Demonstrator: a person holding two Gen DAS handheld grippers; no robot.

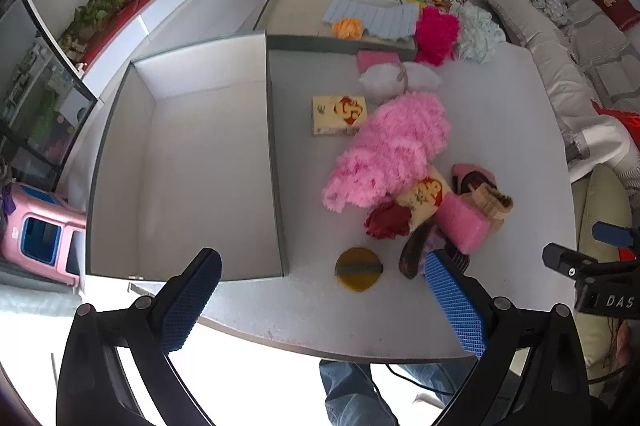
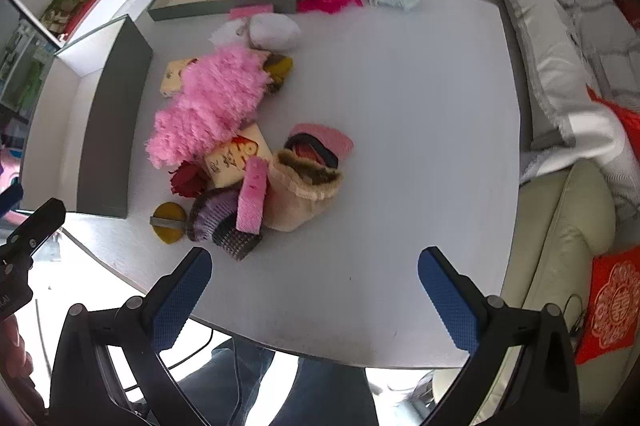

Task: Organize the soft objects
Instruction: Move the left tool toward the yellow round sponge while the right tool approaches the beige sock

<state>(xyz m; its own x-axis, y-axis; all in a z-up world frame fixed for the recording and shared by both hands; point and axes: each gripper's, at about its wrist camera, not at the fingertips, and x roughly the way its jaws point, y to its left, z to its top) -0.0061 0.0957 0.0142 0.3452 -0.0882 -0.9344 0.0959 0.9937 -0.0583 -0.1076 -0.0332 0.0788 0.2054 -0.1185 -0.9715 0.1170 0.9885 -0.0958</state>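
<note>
Hovering at the white table's [image 2: 400, 106] near edge, the left gripper [image 1: 320, 290] and right gripper [image 2: 314, 286] both gape wide, empty, while the fluffy pink shaggy cloth [image 1: 388, 154] sprawls beside the empty grey box [image 1: 276, 154].

A fluffy pink cloth [image 2: 208, 102] lies sprawled across the heap on the white table, overlapping a cream printed sponge [image 2: 238, 156]. Beside that sit a dark red fabric rose [image 2: 189, 179], a pink sponge block [image 2: 252, 200] standing on edge, a beige fur-trimmed pouch [image 2: 300, 194] and a purple knitted piece [image 2: 218, 218]. A round yellow pad [image 2: 170, 222] lies flat, apart, near the table edge.
</note>
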